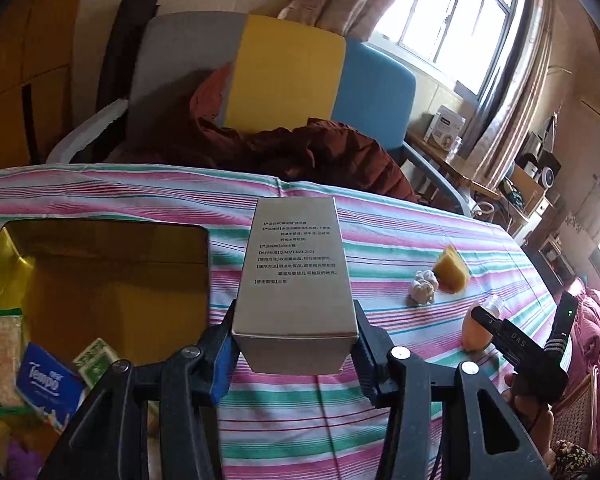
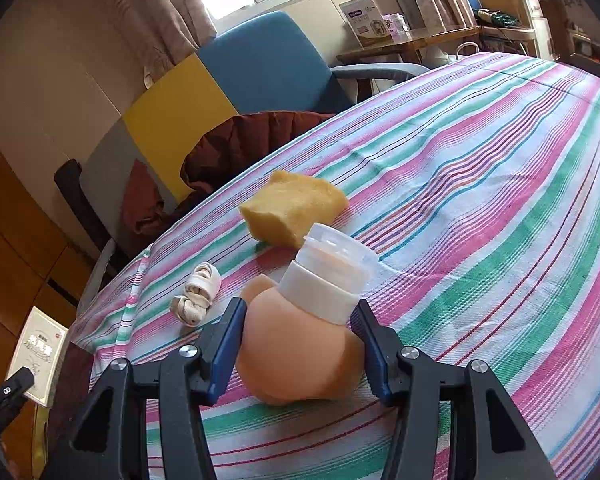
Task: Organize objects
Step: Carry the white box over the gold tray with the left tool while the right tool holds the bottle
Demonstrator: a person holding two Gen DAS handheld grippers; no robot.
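Box [image 1: 296, 276], silver and printed, is clamped between the left gripper [image 1: 296, 344] pads above the striped tablecloth [image 1: 400, 240], beside an open yellow carton [image 1: 112, 280]. Peach squeeze bottle [image 2: 300, 352] is gripped by the right gripper [image 2: 300, 344], apparently resting on the cloth. Yellow sponge [image 2: 294, 210] and white knotted cloth [image 2: 196, 294] lie just beyond.

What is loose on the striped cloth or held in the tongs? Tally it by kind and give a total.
Box, in the left tongs: 1
Bottle, in the right tongs: 1
Sponge: 1
Cloth knot: 1
Total: 4
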